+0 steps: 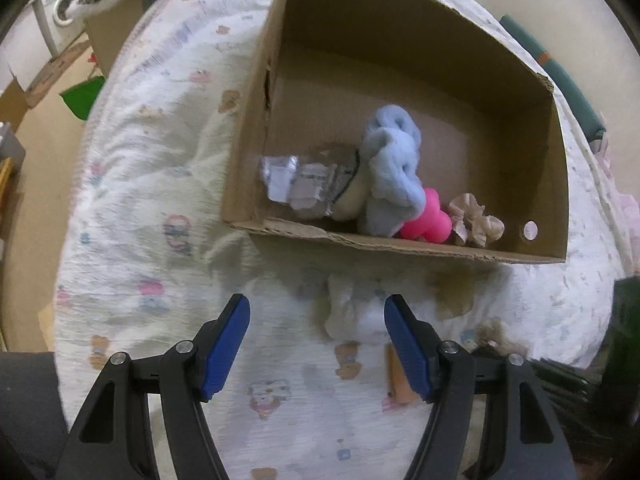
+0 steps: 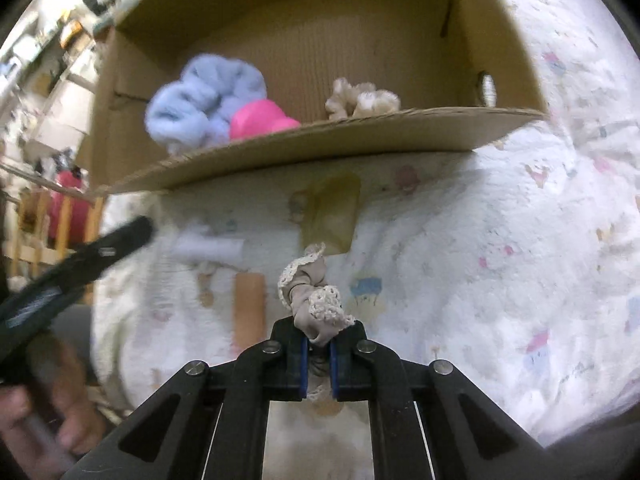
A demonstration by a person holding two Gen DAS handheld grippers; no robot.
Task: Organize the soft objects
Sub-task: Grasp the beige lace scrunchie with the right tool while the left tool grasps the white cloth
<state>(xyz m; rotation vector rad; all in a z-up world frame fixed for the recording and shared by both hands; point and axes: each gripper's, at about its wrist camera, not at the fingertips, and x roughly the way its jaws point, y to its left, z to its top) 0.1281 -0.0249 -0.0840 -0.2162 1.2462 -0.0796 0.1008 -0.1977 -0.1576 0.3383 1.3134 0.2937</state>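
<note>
- Your right tool point(image 2: 319, 344) is clamped on a beige scrunchie with lace trim point(image 2: 310, 292); the blue pads pinch its lower end and the rest bunches up above the fingertips.
- That scrunchie sits in front of the cardboard box point(image 2: 320, 140), on the near side of its front wall, over the printed quilt point(image 2: 500, 240).
- Your left tool point(image 1: 317, 344) stands wide, nothing between its blue pads point(image 1: 224, 348). It points down at the quilt point(image 1: 140, 200), just short of the box's point(image 1: 400, 244) front wall.
- A white, fluffy, blurred thing point(image 1: 352, 316) lies on the quilt between the left tool's fingertips and the box; the tool is not touching it.
- A tan stick-like thing point(image 1: 398, 376) lies on the quilt just beside the left tool's right finger; what it is, you cannot tell.
- Inside the box, along the front wall: a crumpled clear packet with a white label point(image 1: 304, 184), a light blue fluffy scrunchie point(image 1: 390, 172), a bright pink rounded toy point(image 1: 426, 222), and a second beige scrunchie point(image 1: 474, 222).
- Blue scrunchie touches both the packet and the pink toy; the beige one sits just beside the toy.
- In the right wrist view, your left hand point(image 2: 48, 412) shows at the lower left edge, blurred, gripping the left tool's handle.
</note>
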